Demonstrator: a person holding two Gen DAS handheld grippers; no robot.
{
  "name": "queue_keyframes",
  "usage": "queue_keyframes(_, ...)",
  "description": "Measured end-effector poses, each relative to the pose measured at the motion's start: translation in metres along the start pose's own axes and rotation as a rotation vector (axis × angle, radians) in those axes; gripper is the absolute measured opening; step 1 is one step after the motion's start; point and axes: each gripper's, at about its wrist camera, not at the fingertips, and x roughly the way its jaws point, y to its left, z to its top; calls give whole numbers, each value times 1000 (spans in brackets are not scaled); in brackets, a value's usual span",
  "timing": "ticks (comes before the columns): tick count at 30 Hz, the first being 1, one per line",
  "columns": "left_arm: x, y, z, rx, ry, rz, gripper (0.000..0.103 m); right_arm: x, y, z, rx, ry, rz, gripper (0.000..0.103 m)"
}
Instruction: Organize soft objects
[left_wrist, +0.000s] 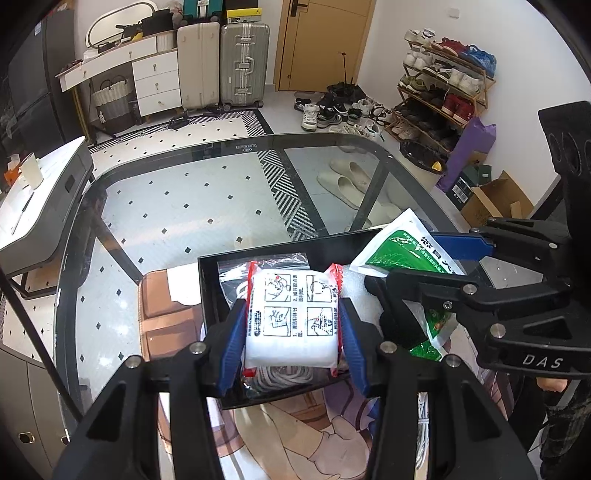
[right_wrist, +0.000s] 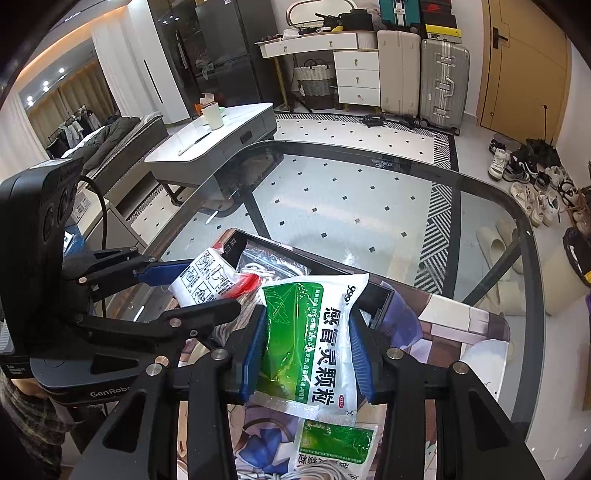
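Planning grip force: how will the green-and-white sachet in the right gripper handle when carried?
The green-and-white sachet is probably floppy: it bows between the right gripper pads, its top corner curling. Its glossy film looks slippery, so it may slide. It seems light, a thin flat packet.

2 suitcases (left_wrist: 225, 62), shoe rack (left_wrist: 443, 85), slippers (left_wrist: 347, 177)

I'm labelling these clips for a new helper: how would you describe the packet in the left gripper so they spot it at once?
Start at the glass table and find the black tray near its front edge. Over the tray, the left gripper clamps a white packet with red ends and four black line drawings. The green-and-white sachet beside it, in the right gripper, has none.
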Motion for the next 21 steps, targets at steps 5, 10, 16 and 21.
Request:
queue_keyframes(5,10,7,2,-11,10,-7,47,14,0,6,-5,17,4,42)
queue_keyframes(10,21,7,5,-7,24,-12,47,30,-2,8,0,39,11,42)
queue_keyframes(16,38,7,5,-7,52,-13,47,47,-11,7,17,63,15,42)
queue_keyframes(21,49,7,5,-11,70,-11,47,61,-16,6,34,84,22,42)
